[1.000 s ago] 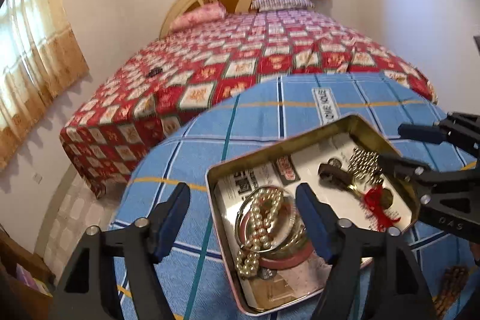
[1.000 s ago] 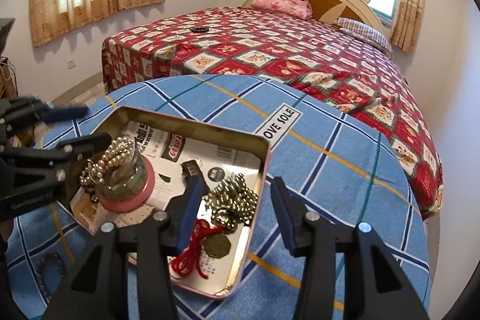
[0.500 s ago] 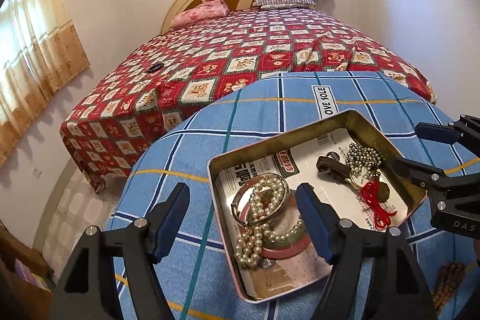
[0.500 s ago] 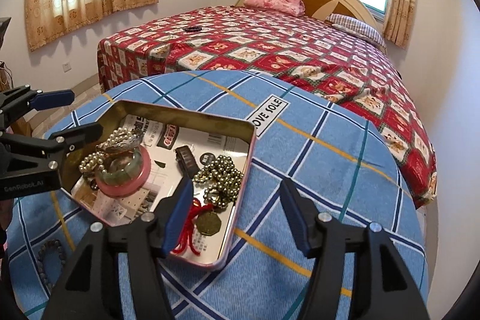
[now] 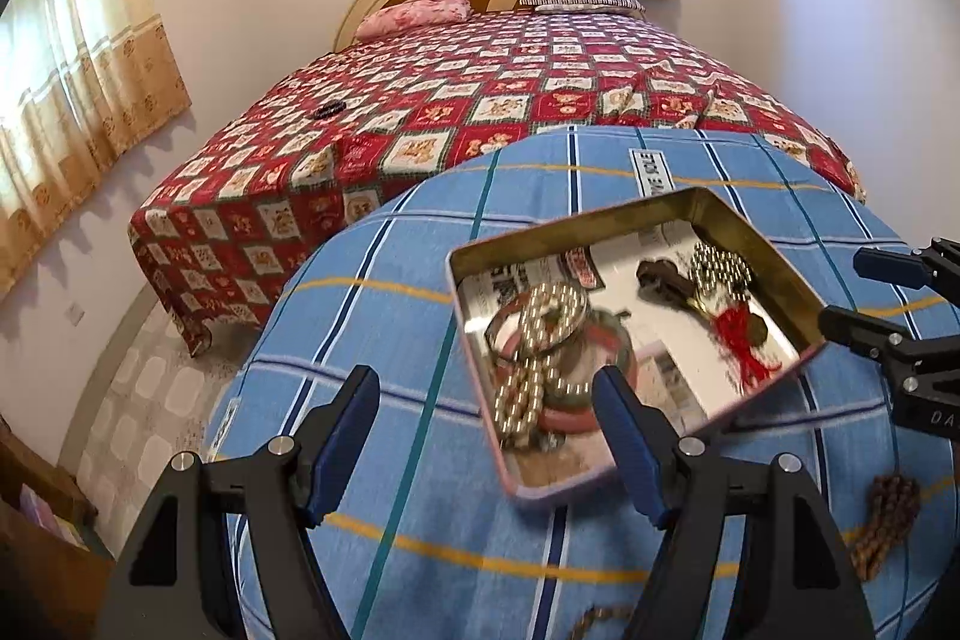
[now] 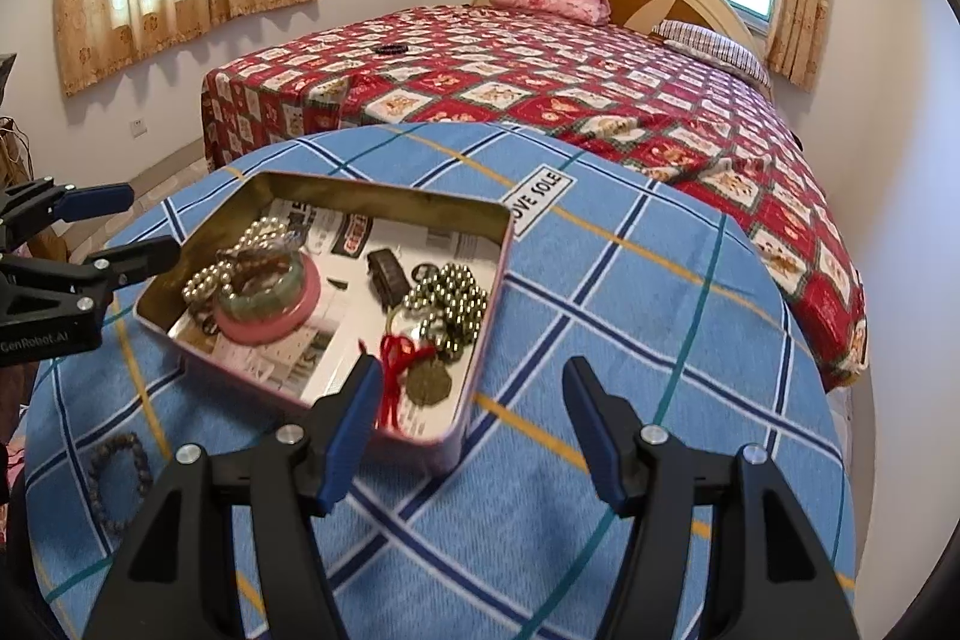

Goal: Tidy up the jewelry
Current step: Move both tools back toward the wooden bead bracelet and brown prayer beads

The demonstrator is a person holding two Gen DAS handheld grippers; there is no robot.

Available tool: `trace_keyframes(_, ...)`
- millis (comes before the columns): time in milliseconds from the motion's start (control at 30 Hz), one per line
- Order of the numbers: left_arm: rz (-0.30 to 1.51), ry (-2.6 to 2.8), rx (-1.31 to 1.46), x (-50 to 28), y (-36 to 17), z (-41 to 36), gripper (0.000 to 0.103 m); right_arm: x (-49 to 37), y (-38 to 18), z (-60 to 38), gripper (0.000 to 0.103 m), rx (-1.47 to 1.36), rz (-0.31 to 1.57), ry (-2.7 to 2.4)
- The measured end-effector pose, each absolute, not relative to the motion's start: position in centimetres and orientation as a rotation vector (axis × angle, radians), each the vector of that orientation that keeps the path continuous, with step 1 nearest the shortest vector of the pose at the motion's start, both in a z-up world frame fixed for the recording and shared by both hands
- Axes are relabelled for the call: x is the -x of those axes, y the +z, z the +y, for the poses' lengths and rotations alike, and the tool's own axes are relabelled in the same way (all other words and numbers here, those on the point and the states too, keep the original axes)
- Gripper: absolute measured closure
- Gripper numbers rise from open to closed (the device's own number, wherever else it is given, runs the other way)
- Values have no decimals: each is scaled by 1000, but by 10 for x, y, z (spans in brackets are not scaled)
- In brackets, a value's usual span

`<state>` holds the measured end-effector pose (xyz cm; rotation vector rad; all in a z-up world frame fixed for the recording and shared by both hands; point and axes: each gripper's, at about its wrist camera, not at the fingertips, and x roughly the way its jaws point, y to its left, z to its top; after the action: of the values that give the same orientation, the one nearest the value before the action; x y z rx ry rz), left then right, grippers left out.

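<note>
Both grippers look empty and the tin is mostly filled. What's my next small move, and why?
Probably send the left gripper toward the dark bead bracelet lying on the blue cloth outside the tin. Its jaws stand open and empty, and that bracelet sits on its side. The right gripper is empty too.

From my right wrist view, my right gripper (image 6: 471,421) hangs with jaws apart and nothing between them, over the near corner of the tin (image 6: 474,370). Inside lie a pink bangle (image 6: 270,325), pearl beads (image 6: 216,274), a metal-bead strand (image 6: 450,301) and a red-tasselled coin (image 6: 427,381). My left gripper (image 6: 114,226) sits at the left edge.
</note>
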<state>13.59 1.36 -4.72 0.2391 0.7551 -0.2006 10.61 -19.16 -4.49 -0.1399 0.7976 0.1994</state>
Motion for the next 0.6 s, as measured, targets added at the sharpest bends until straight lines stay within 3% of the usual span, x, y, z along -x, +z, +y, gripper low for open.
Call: trace_keyframes(600, 849, -227, -321, -46, -88, 22, 29, -18, -67, -201, 35, 164, 873, 236)
